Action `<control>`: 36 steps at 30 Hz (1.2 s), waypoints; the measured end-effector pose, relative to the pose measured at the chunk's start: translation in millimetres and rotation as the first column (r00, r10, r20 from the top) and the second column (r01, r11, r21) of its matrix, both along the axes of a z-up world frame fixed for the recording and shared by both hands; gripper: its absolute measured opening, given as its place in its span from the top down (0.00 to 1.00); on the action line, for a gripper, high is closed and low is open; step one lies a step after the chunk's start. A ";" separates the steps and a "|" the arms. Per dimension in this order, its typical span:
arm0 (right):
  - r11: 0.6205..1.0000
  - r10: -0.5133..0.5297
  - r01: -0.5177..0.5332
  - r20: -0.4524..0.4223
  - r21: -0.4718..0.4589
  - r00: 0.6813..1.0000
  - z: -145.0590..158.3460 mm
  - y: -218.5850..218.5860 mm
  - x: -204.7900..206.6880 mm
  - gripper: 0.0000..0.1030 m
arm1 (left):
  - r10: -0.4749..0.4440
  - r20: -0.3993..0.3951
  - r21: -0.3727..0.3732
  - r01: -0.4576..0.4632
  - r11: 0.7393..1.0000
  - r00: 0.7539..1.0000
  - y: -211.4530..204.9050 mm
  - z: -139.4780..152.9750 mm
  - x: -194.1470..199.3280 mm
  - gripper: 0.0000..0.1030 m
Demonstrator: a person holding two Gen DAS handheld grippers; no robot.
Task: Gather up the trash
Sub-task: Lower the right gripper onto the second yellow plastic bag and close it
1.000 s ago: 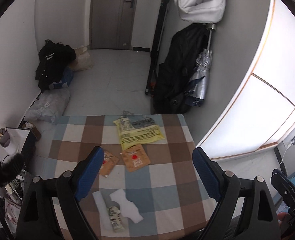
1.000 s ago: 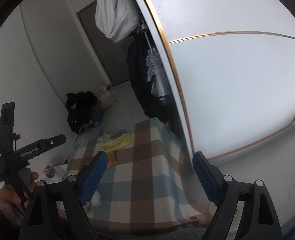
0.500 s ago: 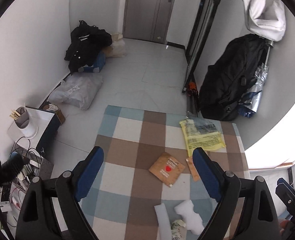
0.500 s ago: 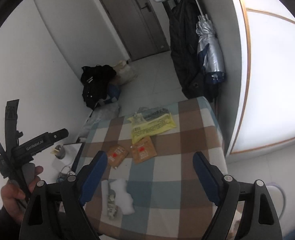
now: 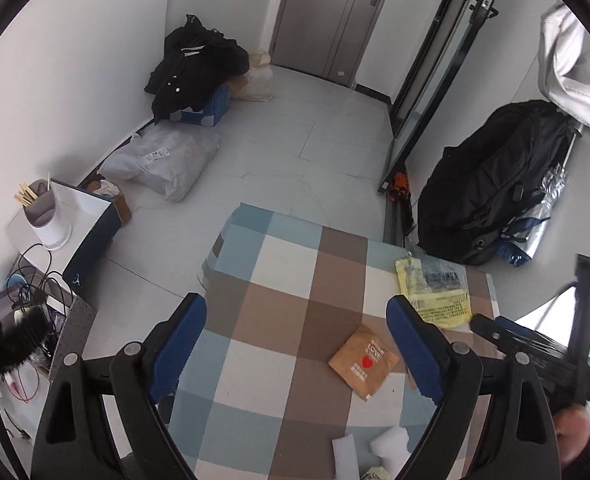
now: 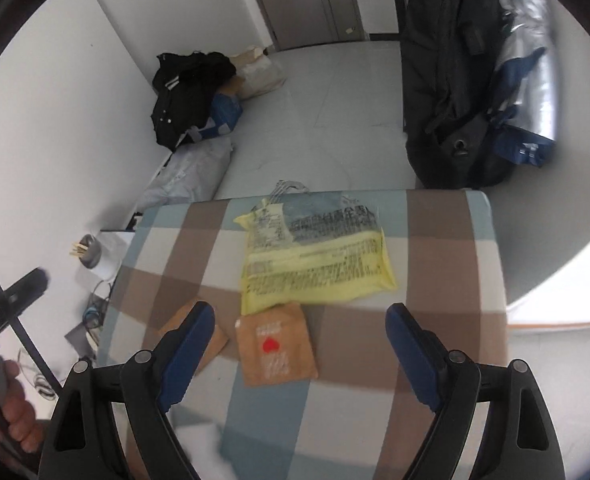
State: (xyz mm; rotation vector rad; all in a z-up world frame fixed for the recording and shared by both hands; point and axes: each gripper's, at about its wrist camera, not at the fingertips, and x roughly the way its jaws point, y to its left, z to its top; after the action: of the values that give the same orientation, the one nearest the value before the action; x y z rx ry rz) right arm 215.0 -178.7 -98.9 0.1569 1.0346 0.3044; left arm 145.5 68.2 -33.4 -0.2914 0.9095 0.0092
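Note:
A checked table (image 5: 279, 264) holds trash. A yellow printed plastic bag (image 6: 315, 256) lies at its far side, also in the left wrist view (image 5: 435, 292). A brown packet with a red heart (image 6: 277, 348) lies just ahead of my right gripper (image 6: 299, 332), which is open and empty above the table. A second brown packet (image 6: 199, 332) is partly behind the right gripper's left finger. In the left wrist view a heart packet (image 5: 363, 360) lies right of centre and white scraps (image 5: 375, 448) lie near the bottom. My left gripper (image 5: 295, 332) is open and empty above the table's left part.
The floor beyond holds a black coat on a blue box (image 5: 199, 72), a grey parcel bag (image 5: 163, 160) and a black bag with a silver umbrella (image 5: 491, 184). A white cup of sticks (image 5: 47, 216) stands on a box at left. A grey door (image 5: 327, 16) is at the back.
The right gripper has dropped and moved in close over the yellow bag and heart packet. The left gripper has swung further left, so the trash now lies to its right.

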 end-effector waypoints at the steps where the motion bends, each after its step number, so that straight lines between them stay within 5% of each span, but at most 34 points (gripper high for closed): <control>1: 1.000 0.003 -0.003 0.002 -0.022 1.000 -5.8 1.8 10.0 0.15 | 0.004 -0.004 -0.006 -0.004 1.000 1.000 1.9 -0.6 1.9 0.12; 7: 0.991 0.018 -0.016 0.015 -0.134 1.000 -30.8 8.3 49.6 0.15 | 0.027 -0.063 -0.022 -0.029 0.999 0.998 10.4 -10.7 8.5 0.10; 10: 0.997 0.021 -0.022 -0.014 -0.074 1.000 -40.9 3.7 56.3 0.15 | 0.026 -0.084 -0.045 -0.030 0.999 0.996 13.3 -14.5 11.5 0.10; 17: 0.959 0.159 -0.145 0.035 -0.245 0.987 -49.4 27.9 49.3 0.19 | 0.021 -0.113 -0.056 -0.027 0.998 0.993 14.0 -18.6 12.1 0.10; 30: 0.946 0.195 -0.174 0.051 -0.274 0.979 -43.0 33.4 42.2 0.90 | 0.021 -0.143 -0.069 -0.031 0.997 0.990 12.3 -24.4 10.7 0.10; 36: 0.955 0.187 -0.173 0.036 -0.240 0.982 -38.8 31.7 39.3 0.96 | 0.031 -0.147 -0.066 -0.042 0.997 0.989 16.1 -25.8 10.4 0.10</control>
State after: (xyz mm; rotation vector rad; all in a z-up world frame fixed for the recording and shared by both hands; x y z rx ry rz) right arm 254.3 -147.0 -137.6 -0.1611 1.0205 0.3460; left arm 155.9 84.3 -59.3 -0.3756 1.0515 0.0332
